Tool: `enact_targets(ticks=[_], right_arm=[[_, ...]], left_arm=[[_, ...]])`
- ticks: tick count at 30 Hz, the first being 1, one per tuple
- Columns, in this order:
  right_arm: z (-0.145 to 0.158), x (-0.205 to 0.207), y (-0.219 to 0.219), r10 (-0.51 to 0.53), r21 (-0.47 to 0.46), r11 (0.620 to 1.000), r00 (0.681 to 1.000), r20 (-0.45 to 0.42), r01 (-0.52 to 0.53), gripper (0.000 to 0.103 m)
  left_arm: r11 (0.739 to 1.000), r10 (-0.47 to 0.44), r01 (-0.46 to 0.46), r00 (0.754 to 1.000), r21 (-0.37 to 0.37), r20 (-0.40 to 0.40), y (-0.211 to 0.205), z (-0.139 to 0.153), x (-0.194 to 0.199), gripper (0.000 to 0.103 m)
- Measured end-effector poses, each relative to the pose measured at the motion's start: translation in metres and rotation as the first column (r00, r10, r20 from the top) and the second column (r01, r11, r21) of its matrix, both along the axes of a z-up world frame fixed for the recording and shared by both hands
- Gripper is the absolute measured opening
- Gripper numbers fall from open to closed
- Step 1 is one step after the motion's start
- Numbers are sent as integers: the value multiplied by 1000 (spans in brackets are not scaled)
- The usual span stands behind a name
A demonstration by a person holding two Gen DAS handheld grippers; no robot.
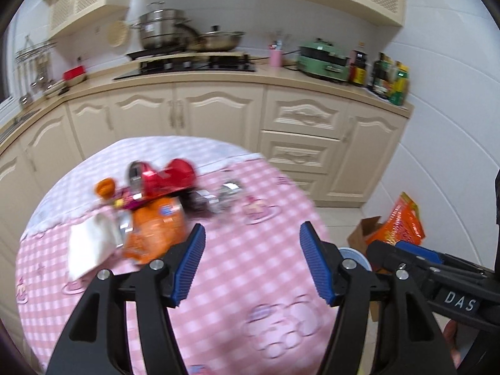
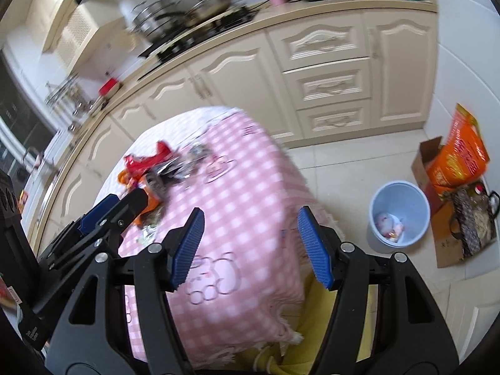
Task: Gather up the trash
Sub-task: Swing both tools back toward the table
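Left claw [image 1: 252, 261] & right claw [image 2: 250, 247] both hover over the pink-check tabletop [image 1: 237, 268], jaws spread wide, nothing held. Trash pile [image 1: 147, 206] on tabletop's far side: red, orange, white, foil wrappers, blurred, no exact count. 1 blue bin [image 2: 398, 215] on floor right of tabletop.

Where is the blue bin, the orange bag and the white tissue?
blue bin [image 2: 417, 201], right wrist view, inner wall.
orange bag [image 1: 156, 231], left wrist view, its middle.
white tissue [image 1: 89, 247], left wrist view, its middle.
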State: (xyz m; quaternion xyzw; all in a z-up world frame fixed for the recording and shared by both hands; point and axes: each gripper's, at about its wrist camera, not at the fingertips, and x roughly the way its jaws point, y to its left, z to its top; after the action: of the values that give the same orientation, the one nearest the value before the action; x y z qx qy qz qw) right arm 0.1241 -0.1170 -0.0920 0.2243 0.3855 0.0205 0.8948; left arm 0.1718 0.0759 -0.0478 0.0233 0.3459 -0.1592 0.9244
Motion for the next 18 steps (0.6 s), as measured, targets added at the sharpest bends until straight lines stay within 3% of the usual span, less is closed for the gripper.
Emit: enact_targets(ticks=[18], right_arm=[[-42,74,130,242,-77,964,959,-145,-255,62]], left_arm=[[973,230,-231,967,-3,-114,142,-45,20,62]])
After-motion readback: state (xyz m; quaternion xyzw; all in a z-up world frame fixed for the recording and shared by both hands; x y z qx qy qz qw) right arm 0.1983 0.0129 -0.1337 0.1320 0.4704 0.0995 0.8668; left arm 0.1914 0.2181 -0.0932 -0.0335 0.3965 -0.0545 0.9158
